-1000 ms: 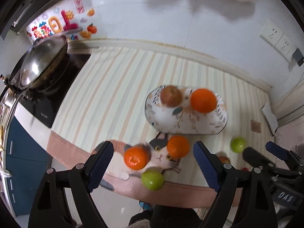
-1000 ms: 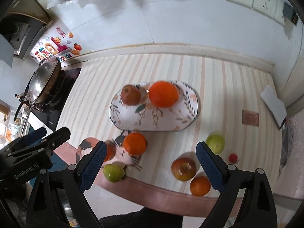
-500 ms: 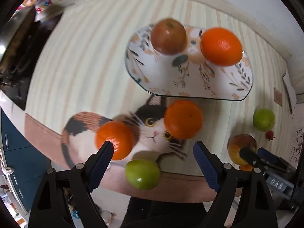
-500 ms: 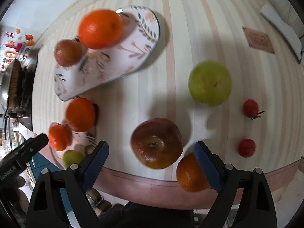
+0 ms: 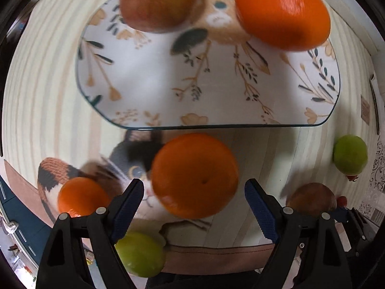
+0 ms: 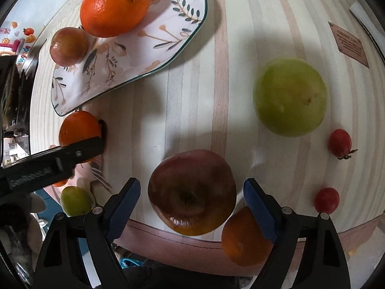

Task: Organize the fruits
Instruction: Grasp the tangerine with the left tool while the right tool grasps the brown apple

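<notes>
Left wrist view now has the left gripper [image 5: 193, 197] low over the bench [image 5: 36, 96], where a second ago it hung high with the whole striped cloth in sight; its jaws are spread wide on either side of an orange [image 5: 194, 175] that sits on the cat print just in front of the plate [image 5: 216, 91]; neither pad touches the fruit yet. Right wrist view shows the same drop: the right gripper [image 6: 191, 198] has come down from a broad overview to bracket a red apple [image 6: 191, 191] near the bench's front edge, jaws open and clear of its skin; a small orange [image 6: 243, 238] lies just beside the right pad. The plate already carries an apple [image 5: 157, 1] and a big orange [image 5: 282, 12]; both hands seem set to close, so two more fruits look about to be picked up for the plate.
</notes>
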Available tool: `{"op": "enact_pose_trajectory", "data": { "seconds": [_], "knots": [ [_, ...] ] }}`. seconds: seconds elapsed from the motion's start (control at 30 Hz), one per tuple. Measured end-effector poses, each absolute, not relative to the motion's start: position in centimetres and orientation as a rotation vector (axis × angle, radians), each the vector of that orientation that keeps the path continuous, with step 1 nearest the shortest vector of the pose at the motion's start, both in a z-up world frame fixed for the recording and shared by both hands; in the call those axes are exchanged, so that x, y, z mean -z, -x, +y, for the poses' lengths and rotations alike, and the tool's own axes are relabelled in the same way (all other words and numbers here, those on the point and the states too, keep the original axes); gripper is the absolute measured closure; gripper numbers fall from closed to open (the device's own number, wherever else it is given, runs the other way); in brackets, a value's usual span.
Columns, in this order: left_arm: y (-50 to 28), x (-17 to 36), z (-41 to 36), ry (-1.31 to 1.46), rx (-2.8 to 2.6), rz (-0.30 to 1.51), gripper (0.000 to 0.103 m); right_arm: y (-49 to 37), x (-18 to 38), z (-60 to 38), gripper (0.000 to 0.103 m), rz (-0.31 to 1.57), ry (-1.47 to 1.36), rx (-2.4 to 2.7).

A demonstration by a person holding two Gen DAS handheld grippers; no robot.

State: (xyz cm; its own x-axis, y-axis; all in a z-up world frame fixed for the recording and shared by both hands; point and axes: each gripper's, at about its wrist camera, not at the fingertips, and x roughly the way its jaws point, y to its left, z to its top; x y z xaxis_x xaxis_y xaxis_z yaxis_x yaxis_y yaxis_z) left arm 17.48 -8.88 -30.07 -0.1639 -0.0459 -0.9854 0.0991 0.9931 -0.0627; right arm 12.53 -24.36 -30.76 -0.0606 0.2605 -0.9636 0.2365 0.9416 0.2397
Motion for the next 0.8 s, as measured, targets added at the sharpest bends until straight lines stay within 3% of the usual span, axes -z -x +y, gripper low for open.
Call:
{"op": "enact_pose_trajectory", "data": {
  "seconds": [0.27,0.4,0.47,0.53,0.8],
  "knots": [
    [-17.7,30.4,-9.8,-0.043,0.118,1.713,0.018,-13.2,32.1,-22.5,0.013,1.682,-0.345,-0.032],
    [-17.9,30.0,-9.9,-0.077,0.092,1.686,0.04,-13.5,32.4,-21.7,0.014,1.691,-0.315,-0.038],
    [-17.9,29.7,-9.6,-0.077,0.092,1.675,0.041,-13.6,32.3,-21.1,0.019,1.691,-0.277,-0.032],
    [-17.8,29.6,-9.5,-0.073,0.09,1.669,0.041,-13.7,32.2,-20.6,0.03,1.683,-0.248,-0.026],
    [-16.4,29.5,-11.6,-0.118,0.098,1.65,0.042,-14.5,31.9,-20.4,0.033,1.665,-0.246,-0.025]
  ]
}}
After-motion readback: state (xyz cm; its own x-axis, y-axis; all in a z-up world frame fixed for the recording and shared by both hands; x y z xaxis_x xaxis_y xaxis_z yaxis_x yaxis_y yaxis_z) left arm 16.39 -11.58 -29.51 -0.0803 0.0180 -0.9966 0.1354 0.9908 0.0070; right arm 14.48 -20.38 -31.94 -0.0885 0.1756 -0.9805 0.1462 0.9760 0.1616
